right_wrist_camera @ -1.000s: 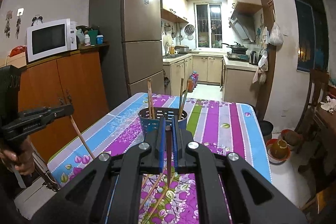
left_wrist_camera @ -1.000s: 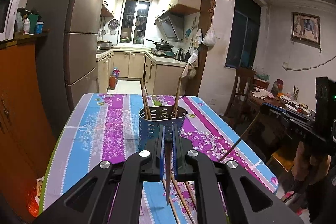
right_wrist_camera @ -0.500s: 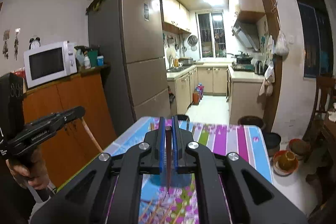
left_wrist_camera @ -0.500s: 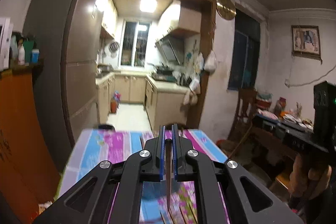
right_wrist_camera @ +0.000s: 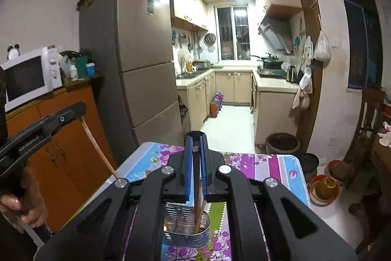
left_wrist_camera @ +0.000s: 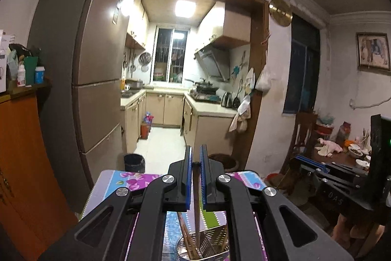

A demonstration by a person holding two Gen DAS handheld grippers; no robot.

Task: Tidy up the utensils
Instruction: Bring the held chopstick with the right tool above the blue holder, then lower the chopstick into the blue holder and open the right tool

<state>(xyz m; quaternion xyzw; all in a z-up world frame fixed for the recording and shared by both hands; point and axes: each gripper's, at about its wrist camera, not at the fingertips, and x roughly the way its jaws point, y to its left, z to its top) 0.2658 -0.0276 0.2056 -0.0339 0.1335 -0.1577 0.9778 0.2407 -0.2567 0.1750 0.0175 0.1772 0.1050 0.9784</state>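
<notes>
I'm clamping one slim brown wooden chopstick [left_wrist_camera: 196, 190] upright in my left claw [left_wrist_camera: 196, 175] and another [right_wrist_camera: 196, 177] in my right claw [right_wrist_camera: 196, 163], both hanging tip-down directly over the perforated metal utensil holder [right_wrist_camera: 187, 228] on the floral bench [right_wrist_camera: 268, 166].

A lived-in family home at night; at 12 o'clock, a galley kitchen [right_wrist_camera: 232, 80] with cabinets; fridge [right_wrist_camera: 144, 60] and microwave [right_wrist_camera: 29, 77] at 9 o'clock; floral-clothed dining desk [right_wrist_camera: 268, 163] in front.

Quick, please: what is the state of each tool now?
Left tool: closed on a chopstick.
Right tool: closed on a chopstick.
</notes>
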